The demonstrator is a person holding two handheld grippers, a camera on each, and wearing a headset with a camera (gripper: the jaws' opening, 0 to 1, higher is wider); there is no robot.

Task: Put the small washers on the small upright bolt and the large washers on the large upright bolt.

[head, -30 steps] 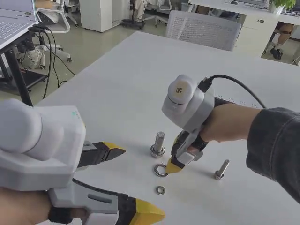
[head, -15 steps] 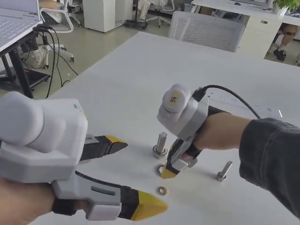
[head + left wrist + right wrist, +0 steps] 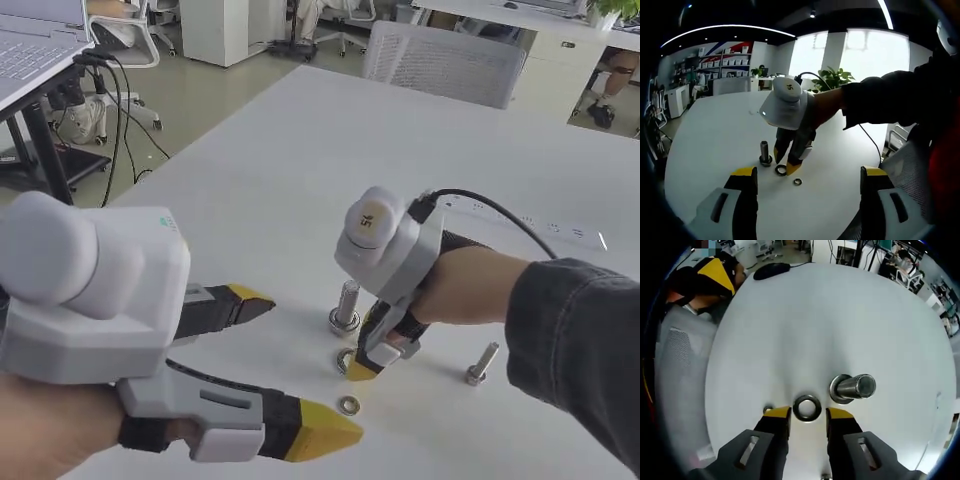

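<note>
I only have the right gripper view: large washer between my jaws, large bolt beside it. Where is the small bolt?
Observer: The small bolt stands on its head on the table, right of the right gripper and apart from it.
Operator: Any small washers?
Observer: One small washer lies flat, short of the right gripper, towards the left gripper.
Operator: Is the left gripper busy?
Observer: It is open and holds nothing.
</note>
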